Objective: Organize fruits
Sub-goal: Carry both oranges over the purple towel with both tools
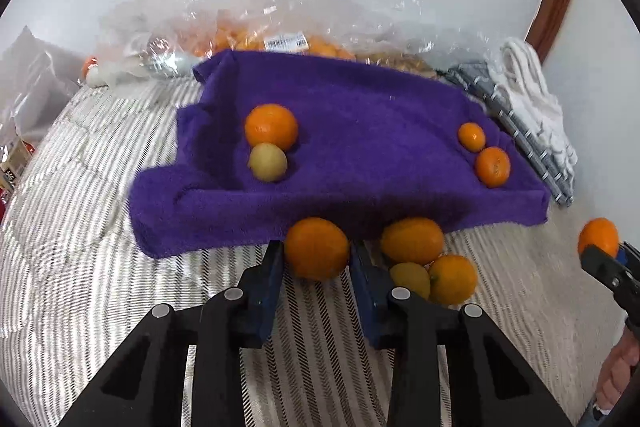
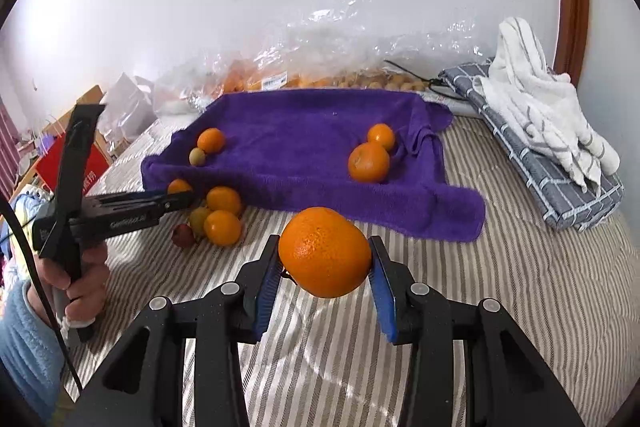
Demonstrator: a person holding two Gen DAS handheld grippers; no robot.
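A purple towel (image 1: 360,131) (image 2: 312,131) lies on the striped bed. On it sit an orange (image 1: 271,126) with a yellow-green fruit (image 1: 267,161) at the left and two small oranges (image 1: 492,166) at the right. My left gripper (image 1: 316,253) is shut on an orange (image 1: 317,247) at the towel's front edge; it also shows in the right wrist view (image 2: 180,193). Loose oranges (image 1: 412,241) and a yellow fruit (image 1: 410,279) lie just right of it. My right gripper (image 2: 325,261) is shut on a large orange (image 2: 325,251) above the bed.
Clear plastic bags of fruit (image 1: 280,39) lie behind the towel against the wall. Folded grey and white cloths (image 2: 540,131) lie at the right. A small red fruit (image 2: 183,235) lies by the loose pile. Boxes and bags stand off the bed's left side.
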